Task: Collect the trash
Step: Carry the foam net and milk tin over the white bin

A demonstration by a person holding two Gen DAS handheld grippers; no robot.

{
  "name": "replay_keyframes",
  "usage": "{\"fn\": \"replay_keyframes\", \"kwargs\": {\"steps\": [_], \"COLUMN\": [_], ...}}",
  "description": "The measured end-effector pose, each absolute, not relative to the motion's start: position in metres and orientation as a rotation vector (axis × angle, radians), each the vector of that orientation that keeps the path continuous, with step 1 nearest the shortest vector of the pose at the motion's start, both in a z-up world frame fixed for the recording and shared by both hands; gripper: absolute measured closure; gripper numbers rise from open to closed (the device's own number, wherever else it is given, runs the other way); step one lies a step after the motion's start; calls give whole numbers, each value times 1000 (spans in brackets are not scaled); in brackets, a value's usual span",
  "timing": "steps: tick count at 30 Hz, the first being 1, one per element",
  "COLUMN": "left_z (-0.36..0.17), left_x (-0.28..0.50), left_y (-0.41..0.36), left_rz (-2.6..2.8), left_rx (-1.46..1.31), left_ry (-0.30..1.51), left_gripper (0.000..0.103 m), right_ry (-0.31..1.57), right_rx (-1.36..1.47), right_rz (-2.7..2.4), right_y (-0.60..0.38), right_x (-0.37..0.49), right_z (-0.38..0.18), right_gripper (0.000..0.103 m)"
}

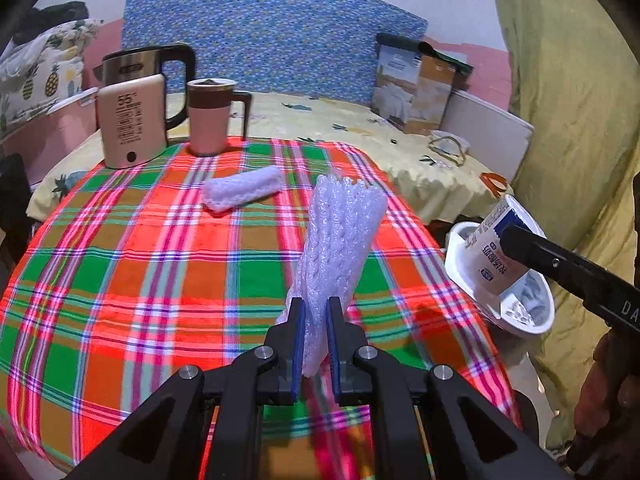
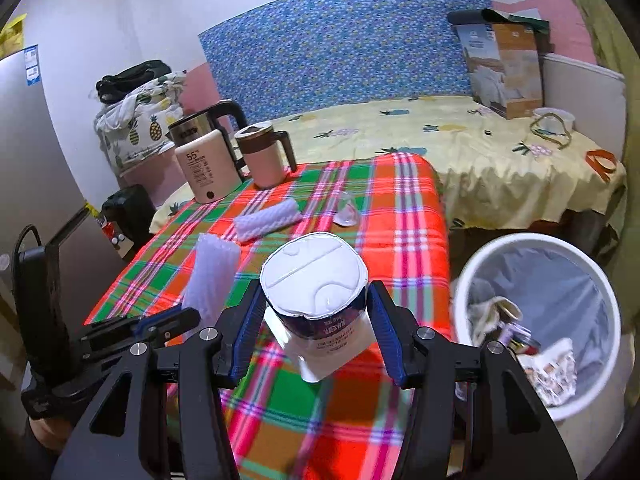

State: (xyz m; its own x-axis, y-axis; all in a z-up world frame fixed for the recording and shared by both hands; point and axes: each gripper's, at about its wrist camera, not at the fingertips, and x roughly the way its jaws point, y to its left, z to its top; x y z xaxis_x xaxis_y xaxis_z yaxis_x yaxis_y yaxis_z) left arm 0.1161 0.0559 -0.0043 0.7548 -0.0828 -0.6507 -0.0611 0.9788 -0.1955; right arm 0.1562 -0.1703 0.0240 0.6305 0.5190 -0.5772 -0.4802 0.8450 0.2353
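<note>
Left hand-held gripper (image 1: 316,340) clamps a foam net (image 1: 340,240) upright above the plaid worktop (image 1: 120,280); right hand-held gripper (image 2: 316,340) squeezes a cup (image 2: 320,300), both probably headed for the bin (image 2: 540,320) beside the worktop

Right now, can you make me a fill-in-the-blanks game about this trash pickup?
1. The left gripper has its jaws shut on a white foam ____.
2. The right gripper holds a yogurt ____.
3. The white trash bin stands beside the ____.
4. Another foam net lies on the ____ tablecloth.

Missing words: net; cup; table; plaid
</note>
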Motion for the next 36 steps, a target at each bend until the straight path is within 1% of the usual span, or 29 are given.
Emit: {"fn": "replay_keyframes", "kwargs": {"steps": [15, 26, 36], "left_z": [-4, -5, -11], "left_x": [143, 180, 218], "left_y": [-7, -68, -119], "left_rz": [-122, -238, -344], "left_rx": [-141, -73, -36], "left_ry": [749, 777, 806], "left_gripper": [93, 92, 93], "right_ry": [684, 691, 720], "right_rx": [127, 192, 225], "right_rz": [489, 353, 262], "right_y": [-223, -286, -320], "right_x": [161, 173, 187], "right_z": [9, -2, -15], "right_gripper": [49, 49, 49]}}
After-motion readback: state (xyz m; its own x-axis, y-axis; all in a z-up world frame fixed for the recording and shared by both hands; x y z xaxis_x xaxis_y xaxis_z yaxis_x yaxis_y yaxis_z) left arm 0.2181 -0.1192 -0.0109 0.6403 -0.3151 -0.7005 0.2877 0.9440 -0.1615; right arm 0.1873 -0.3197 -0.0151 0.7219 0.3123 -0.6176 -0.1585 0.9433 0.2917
